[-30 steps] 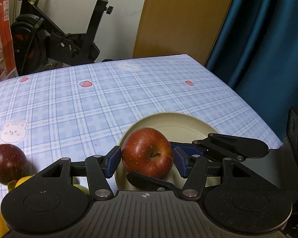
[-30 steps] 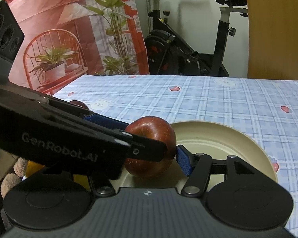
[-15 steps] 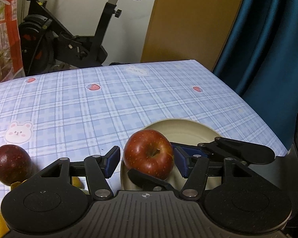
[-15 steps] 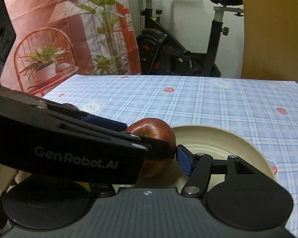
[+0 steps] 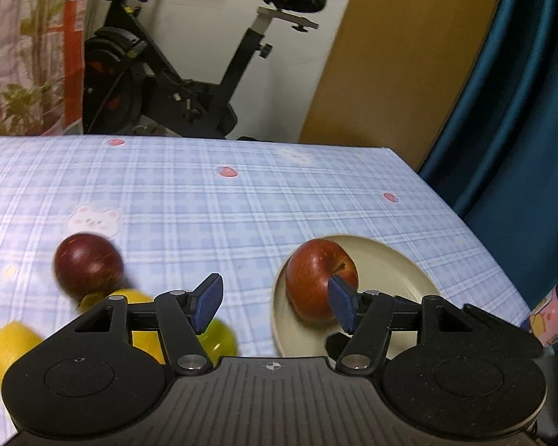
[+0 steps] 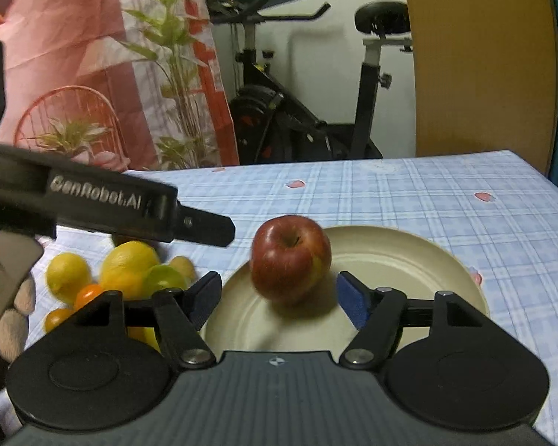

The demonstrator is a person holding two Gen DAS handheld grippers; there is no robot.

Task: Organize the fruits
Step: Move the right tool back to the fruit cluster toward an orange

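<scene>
A red apple (image 6: 291, 258) sits stem-up on the cream plate (image 6: 420, 260), toward the plate's left side, on a table covered with a blue checked cloth (image 6: 409, 193) printed with small strawberries and bears. The right gripper (image 6: 279, 299) is low in front of the plate with its jaws opening; the blue pads stand clear on either side of the apple's base, touching nothing, so it grips nothing. The left gripper (image 5: 275, 304) is likewise released and its jaws are opening: in its own view the space between the pads shows only cloth, and the right-hand pad overlaps the apple's near side in the picture, though I cannot tell whether it touches the skin. In the right wrist view one black finger of the left gripper, lettered in white, reaches in from the left and ends just short of the apple, apart from it. To the left of the plate lies a loose heap of fruit on the cloth: a large lemon (image 6: 128, 267), a smaller lemon (image 6: 67, 277), a green lime (image 6: 163, 278) and two small orange fruits (image 6: 89, 293). A dark red fruit (image 5: 87, 264) rests beyond that heap, well apart from the plate. An exercise bike (image 5: 175, 85) stands behind the table, beside a blue curtain (image 5: 520, 111)
</scene>
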